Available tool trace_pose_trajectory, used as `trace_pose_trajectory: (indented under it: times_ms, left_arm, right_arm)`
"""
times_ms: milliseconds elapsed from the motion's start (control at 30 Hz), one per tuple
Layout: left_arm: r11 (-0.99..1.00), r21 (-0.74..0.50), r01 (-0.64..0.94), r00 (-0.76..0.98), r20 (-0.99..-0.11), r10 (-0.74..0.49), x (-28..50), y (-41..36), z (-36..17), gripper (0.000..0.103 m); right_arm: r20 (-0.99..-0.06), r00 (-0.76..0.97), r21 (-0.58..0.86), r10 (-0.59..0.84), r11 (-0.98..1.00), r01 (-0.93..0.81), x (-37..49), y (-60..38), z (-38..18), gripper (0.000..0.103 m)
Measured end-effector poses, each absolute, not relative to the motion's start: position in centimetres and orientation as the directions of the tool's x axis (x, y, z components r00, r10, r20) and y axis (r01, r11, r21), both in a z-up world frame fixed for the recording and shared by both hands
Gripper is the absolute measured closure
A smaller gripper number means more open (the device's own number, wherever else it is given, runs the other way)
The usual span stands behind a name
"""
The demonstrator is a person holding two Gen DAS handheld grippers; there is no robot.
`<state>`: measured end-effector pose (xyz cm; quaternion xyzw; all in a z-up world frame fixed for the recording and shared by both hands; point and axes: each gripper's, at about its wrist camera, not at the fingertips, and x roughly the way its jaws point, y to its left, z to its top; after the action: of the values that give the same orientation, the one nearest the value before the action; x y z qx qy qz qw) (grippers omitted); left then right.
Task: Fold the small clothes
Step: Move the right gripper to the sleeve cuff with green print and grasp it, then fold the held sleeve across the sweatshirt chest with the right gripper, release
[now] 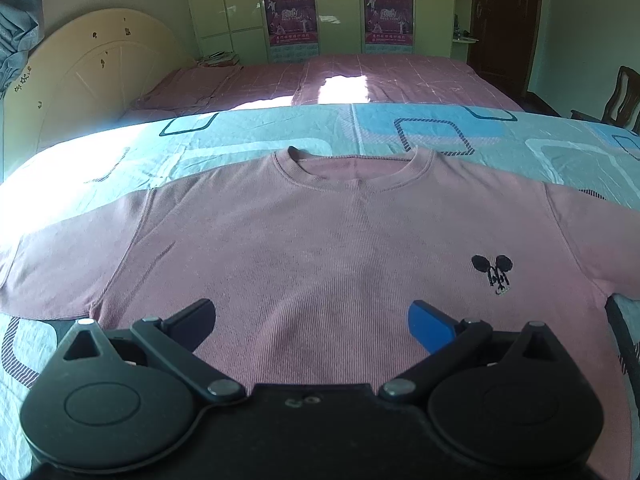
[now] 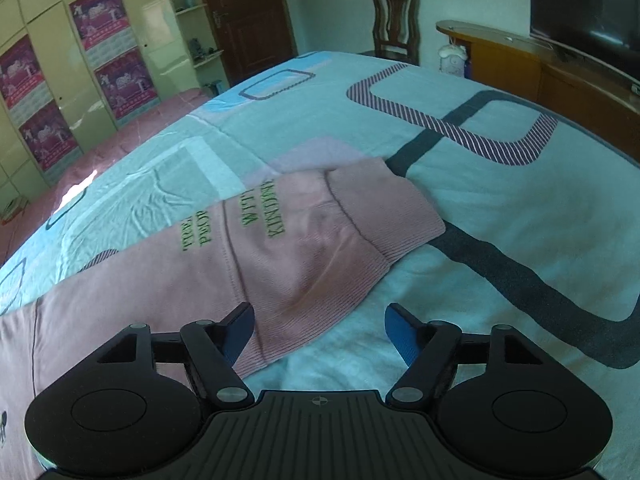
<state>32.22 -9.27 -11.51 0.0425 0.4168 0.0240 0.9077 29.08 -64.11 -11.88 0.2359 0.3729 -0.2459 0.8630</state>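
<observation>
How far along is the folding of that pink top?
Barely begun. Done: the pink top lies spread flat, front up, on the bedspread, with no fold visible. In hand: nothing yet. The left gripper hangs open over the body; the right gripper stands open at the sleeve cuff, its pads not pressing on it. Left: every fold, sleeves and body.

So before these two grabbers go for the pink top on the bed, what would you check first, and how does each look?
1. Pink top lies flat, front up: ok.
2. Left gripper open, nothing held: ok.
3. Right gripper open, nothing pinched: ok.
4. Sleeve cuff between the right gripper's fingers: not ok, only its edge is near the left finger.
5. Bedspread clear around the sleeve: ok.
6. Bottom hem lying straight: cannot tell.
</observation>
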Motion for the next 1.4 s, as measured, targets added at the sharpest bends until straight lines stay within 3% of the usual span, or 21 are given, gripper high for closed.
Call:
trace_pose_trajectory:
  times_ms: [100, 167, 233, 300, 367, 467, 767, 1000, 1267, 1400]
  left_arm:
    - [0.995, 0.099, -0.014, 0.644, -0.760, 0.085, 32.9, -9.0, -11.8, 0.001]
    - [0.995, 0.096, -0.017, 0.640, -0.764, 0.084, 33.2, -8.7, -12.0, 0.002]
    - [0.996, 0.087, -0.017, 0.632, -0.771, 0.078, 33.5, -8.4, -12.2, 0.005]
    - [0.998, 0.066, -0.010, 0.623, -0.780, 0.058, 33.8, -8.1, -12.4, 0.010]
    - [0.998, 0.056, -0.009, 0.613, -0.788, 0.050, 34.1, -8.0, -12.6, 0.011]
    - [0.998, 0.065, -0.007, 0.621, -0.782, 0.055, 34.2, -7.9, -12.6, 0.011]
    - [0.997, 0.081, 0.014, 0.662, -0.748, 0.052, 33.3, -6.5, -11.5, 0.015]
    - [0.996, 0.076, -0.042, 0.673, -0.735, 0.085, 32.3, -3.2, -10.9, 0.015]
    - [0.995, 0.065, -0.073, 0.671, -0.735, 0.097, 32.7, 0.4, -11.3, 0.015]
    - [0.998, 0.033, -0.051, 0.675, -0.735, 0.059, 33.0, 0.6, -11.4, 0.015]
  right_arm:
    - [-0.759, 0.596, 0.233, -0.263, 0.746, 0.625, 29.4, -65.0, -12.4, 0.031]
    - [-0.752, 0.597, 0.232, -0.279, 0.735, 0.637, 29.6, -65.3, -12.5, 0.049]
    - [-0.748, 0.600, 0.237, -0.284, 0.730, 0.641, 29.8, -65.4, -12.4, 0.056]
    - [-0.746, 0.603, 0.241, -0.284, 0.729, 0.641, 30.0, -65.4, -12.2, 0.069]
    - [-0.739, 0.612, 0.255, -0.280, 0.725, 0.640, 30.0, -65.4, -12.1, 0.088]
    - [-0.723, 0.628, 0.250, -0.289, 0.738, 0.627, 30.2, -64.9, -11.6, 0.098]
    - [-0.588, 0.780, 0.240, -0.216, 0.874, 0.422, 32.6, -57.8, -6.9, 0.099]
    - [-0.528, 0.847, 0.258, 0.057, 0.961, 0.096, 36.0, -45.3, -4.5, 0.099]
    - [-0.584, 0.729, 0.322, 0.357, 0.926, -0.196, 37.5, -30.4, -8.1, 0.099]
    - [-0.641, 0.645, 0.334, 0.416, 0.908, -0.253, 37.3, -26.7, -10.3, 0.099]
